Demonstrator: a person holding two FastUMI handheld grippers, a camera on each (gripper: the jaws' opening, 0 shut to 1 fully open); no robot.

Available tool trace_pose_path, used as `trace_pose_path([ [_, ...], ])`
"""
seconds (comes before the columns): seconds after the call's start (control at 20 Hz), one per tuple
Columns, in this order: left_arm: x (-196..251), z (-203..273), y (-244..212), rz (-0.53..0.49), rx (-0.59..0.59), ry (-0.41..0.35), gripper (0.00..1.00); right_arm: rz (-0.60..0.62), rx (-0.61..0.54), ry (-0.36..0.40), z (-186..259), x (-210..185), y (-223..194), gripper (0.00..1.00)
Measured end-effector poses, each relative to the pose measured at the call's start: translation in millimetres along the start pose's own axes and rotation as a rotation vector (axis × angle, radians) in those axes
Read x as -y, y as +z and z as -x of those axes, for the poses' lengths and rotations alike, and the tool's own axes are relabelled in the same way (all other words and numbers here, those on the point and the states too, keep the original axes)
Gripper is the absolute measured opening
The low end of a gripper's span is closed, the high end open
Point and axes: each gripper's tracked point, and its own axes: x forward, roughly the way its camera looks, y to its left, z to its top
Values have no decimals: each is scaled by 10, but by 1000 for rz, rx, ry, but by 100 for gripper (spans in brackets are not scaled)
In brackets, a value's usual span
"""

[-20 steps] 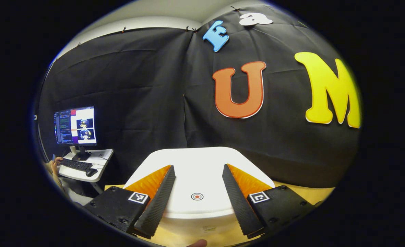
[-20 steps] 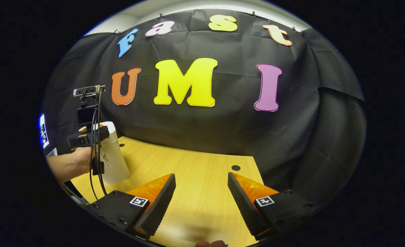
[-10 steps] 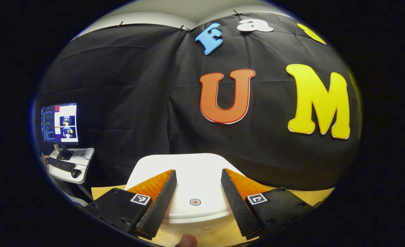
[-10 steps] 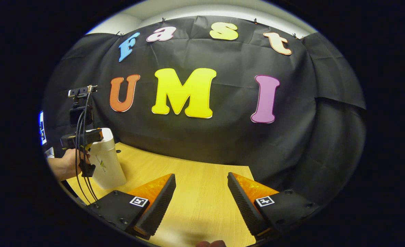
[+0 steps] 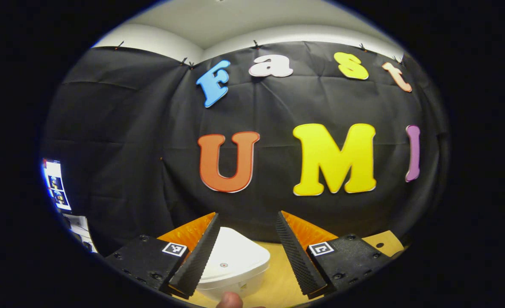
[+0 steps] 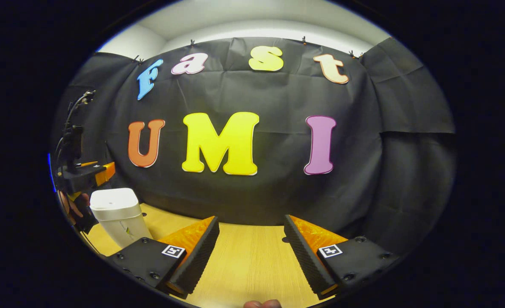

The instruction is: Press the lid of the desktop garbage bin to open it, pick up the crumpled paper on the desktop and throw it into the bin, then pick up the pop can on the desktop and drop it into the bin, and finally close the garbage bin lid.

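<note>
Wooden desktop [image 6: 252, 261] is my landmark: the bin [image 5: 231, 267] stands on it, lid [image 5: 234, 257] down (task looks finished), so I hold both the left gripper [image 5: 246, 246] and right gripper [image 6: 251, 250] above it, jaws apart, empty.

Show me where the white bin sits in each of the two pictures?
Left gripper view: the bin is at bottom centre, lid shut, low between the left claw fingers.
Right gripper view: the bin stands at the left edge on the table, beside the other claw.
Shared landmark: the black cloth wall behind the bin.
</note>
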Motion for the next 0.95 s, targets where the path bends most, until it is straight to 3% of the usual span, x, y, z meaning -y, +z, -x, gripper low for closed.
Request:
trace_pose_path([
  [0.15, 257, 260, 110, 31, 24, -111, 89, 5, 43, -16, 33, -94, 126, 97],
  [0.35, 526, 514, 100, 67, 31, -186, 89, 18, 88, -25, 110, -268, 265, 97],
  [0.5, 644, 654, 143, 11, 71, -241, 89, 13, 104, -29, 179, -347, 287, 97],
  [0.65, 700, 754, 164, -30, 101, -267, 89, 11, 106, -32, 233, -393, 283, 97],
  [0.95, 755, 828, 93, 1, 66, -279, 89, 19, 112, -35, 270, -399, 289, 97],
])
